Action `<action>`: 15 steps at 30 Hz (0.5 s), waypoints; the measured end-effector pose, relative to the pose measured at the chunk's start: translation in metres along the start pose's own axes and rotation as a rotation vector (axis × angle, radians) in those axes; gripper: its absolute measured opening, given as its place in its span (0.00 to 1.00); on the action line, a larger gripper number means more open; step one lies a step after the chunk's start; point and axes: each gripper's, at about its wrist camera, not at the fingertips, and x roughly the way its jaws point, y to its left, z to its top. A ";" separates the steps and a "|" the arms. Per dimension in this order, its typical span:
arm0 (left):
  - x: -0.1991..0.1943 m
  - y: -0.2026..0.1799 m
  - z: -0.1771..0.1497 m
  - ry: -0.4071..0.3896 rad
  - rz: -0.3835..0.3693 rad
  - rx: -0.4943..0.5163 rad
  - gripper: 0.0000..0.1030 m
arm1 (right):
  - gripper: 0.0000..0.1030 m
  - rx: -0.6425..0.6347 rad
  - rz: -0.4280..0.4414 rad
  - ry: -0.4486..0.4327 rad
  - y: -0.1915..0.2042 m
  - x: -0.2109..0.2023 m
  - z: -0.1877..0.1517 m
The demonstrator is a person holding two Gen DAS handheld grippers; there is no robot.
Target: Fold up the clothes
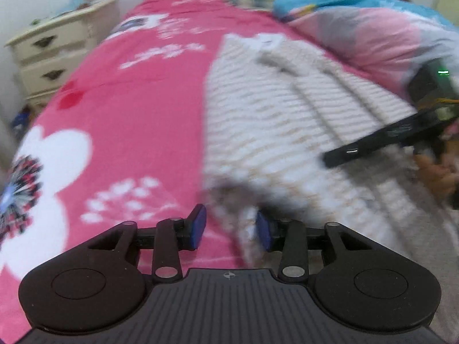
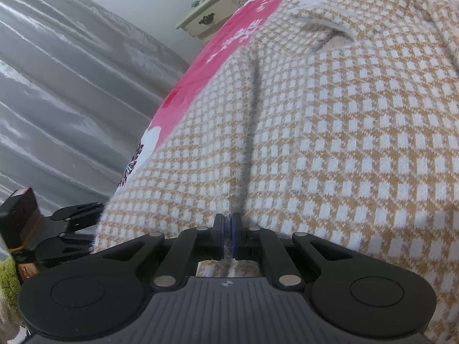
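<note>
My fuzzy tan-and-white checked knit sweater (image 2: 330, 132) lies spread across the pink floral fleece bedspread (image 1: 137, 109). My right gripper (image 2: 226, 236) is pressed together, pinching a raised ridge of the knit. My left gripper (image 1: 231, 228) stands spread at the sweater's near edge, fabric loose between the pads. I judge it soft, light and floppy, best held at hems or folded edges.
</note>
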 end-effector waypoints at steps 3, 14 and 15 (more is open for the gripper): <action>0.010 -0.005 0.005 0.013 -0.014 0.028 0.37 | 0.05 0.002 -0.004 0.004 0.000 0.002 -0.001; 0.009 0.054 -0.005 0.000 0.043 -0.337 0.38 | 0.05 0.007 -0.007 0.005 0.011 0.010 0.002; 0.009 0.051 -0.005 -0.001 0.054 -0.320 0.38 | 0.05 0.009 -0.007 0.005 0.011 0.010 0.003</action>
